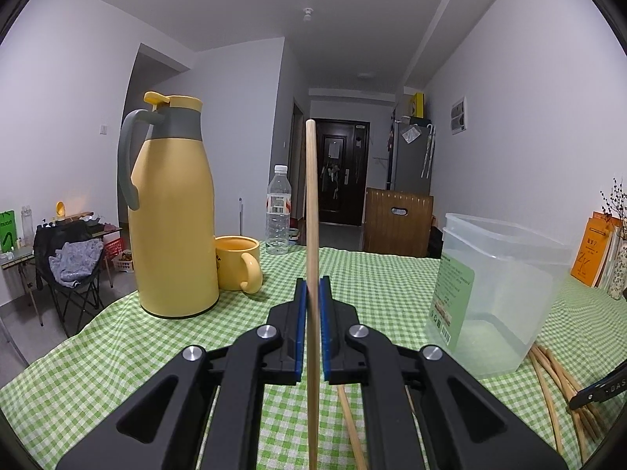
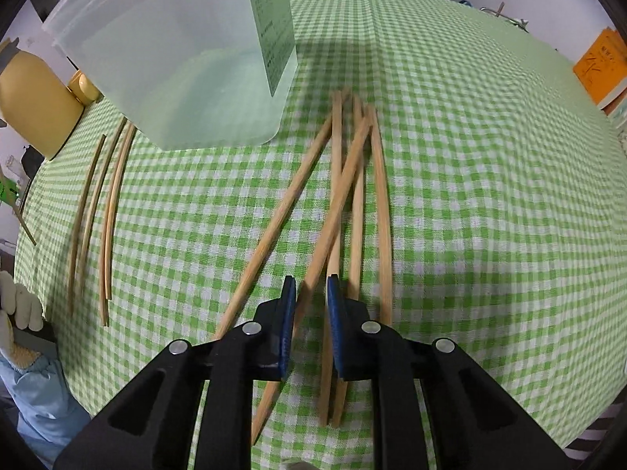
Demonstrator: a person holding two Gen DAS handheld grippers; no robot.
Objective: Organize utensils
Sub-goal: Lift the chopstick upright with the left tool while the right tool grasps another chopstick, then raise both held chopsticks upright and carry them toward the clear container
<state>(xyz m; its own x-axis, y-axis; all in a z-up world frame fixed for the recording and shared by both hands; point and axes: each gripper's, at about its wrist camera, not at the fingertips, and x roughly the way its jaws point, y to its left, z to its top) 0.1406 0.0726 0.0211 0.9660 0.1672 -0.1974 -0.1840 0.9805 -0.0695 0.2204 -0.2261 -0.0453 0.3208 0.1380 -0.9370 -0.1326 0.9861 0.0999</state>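
My left gripper (image 1: 312,286) is shut on one wooden chopstick (image 1: 311,203) and holds it upright above the green checked tablecloth (image 1: 117,352). The clear plastic container (image 1: 497,293) stands to its right. In the right wrist view my right gripper (image 2: 310,286) hovers low over a pile of several chopsticks (image 2: 352,196), jaws partly open around one slanted chopstick (image 2: 337,211) without clearly pinching it. The container (image 2: 176,58) stands at the upper left there. Three more chopsticks (image 2: 94,211) lie left of it.
A yellow thermos jug (image 1: 172,211), a yellow mug (image 1: 237,258) and a water bottle (image 1: 278,211) stand at the table's far left. Orange books (image 1: 593,250) stand at the far right. A gloved hand (image 2: 19,313) shows at the left edge.
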